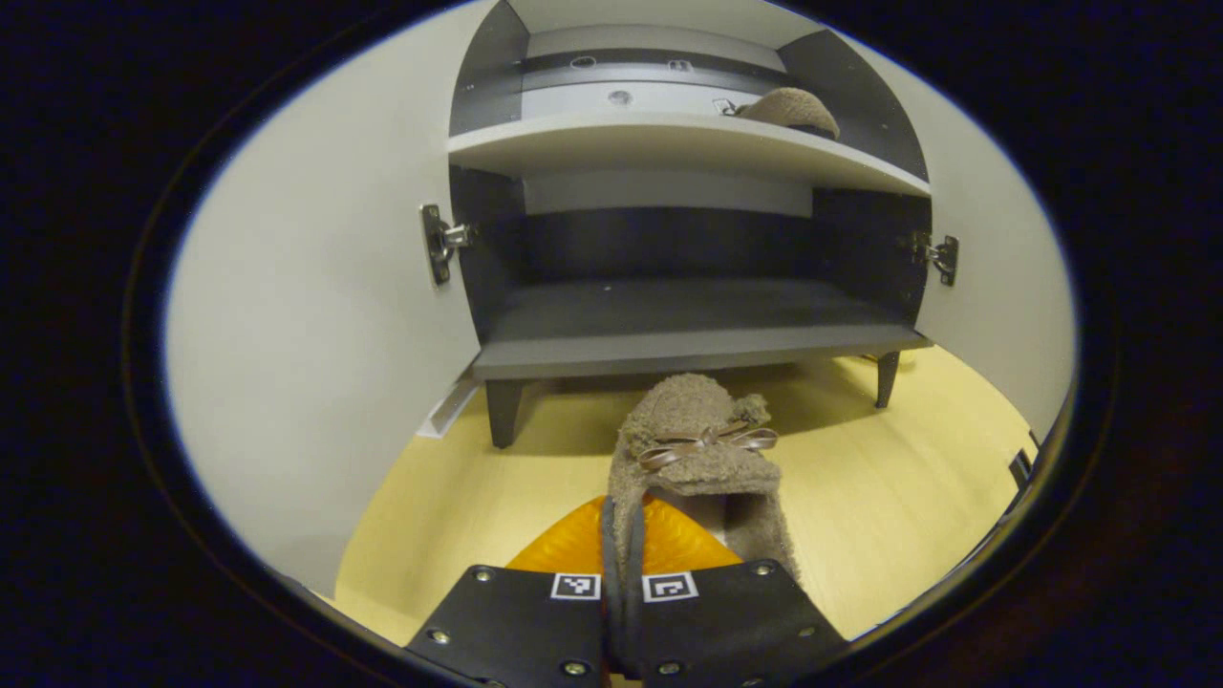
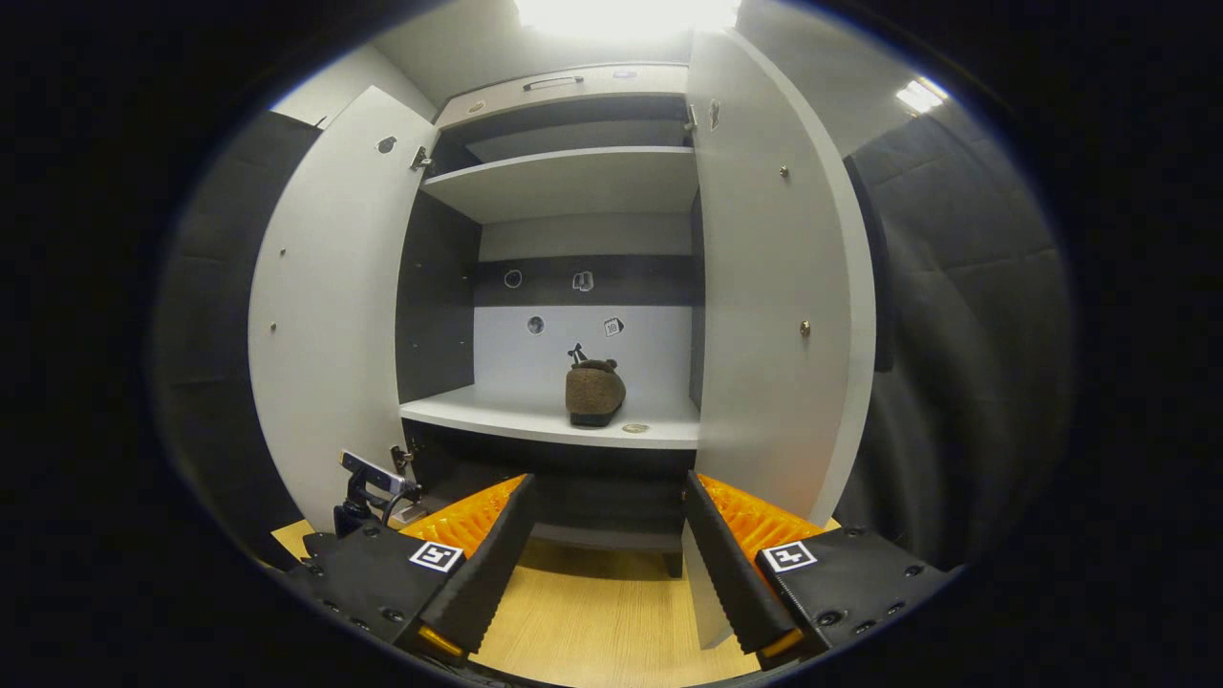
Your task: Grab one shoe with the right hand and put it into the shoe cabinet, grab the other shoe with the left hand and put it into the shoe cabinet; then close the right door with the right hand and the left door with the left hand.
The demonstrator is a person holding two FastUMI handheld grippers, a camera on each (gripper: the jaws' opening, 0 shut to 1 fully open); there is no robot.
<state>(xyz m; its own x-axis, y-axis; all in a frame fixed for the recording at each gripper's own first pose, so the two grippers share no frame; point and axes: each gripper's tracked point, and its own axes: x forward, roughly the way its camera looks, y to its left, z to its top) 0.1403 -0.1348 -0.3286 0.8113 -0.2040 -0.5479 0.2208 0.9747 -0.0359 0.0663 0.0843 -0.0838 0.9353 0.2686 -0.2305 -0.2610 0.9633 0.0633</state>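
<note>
Left gripper [image 1: 621, 612] pinches the second shoe [image 1: 702, 449] by its heel. Lift it level onto the shelf [image 1: 669, 143]; right gripper [image 2: 611, 573] waits, fingers apart

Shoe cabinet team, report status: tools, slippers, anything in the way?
Left tool shut on second slipper, low before cabinet. Right tool open. First slipper on middle shelf. Both doors open, path looks clear.
</note>
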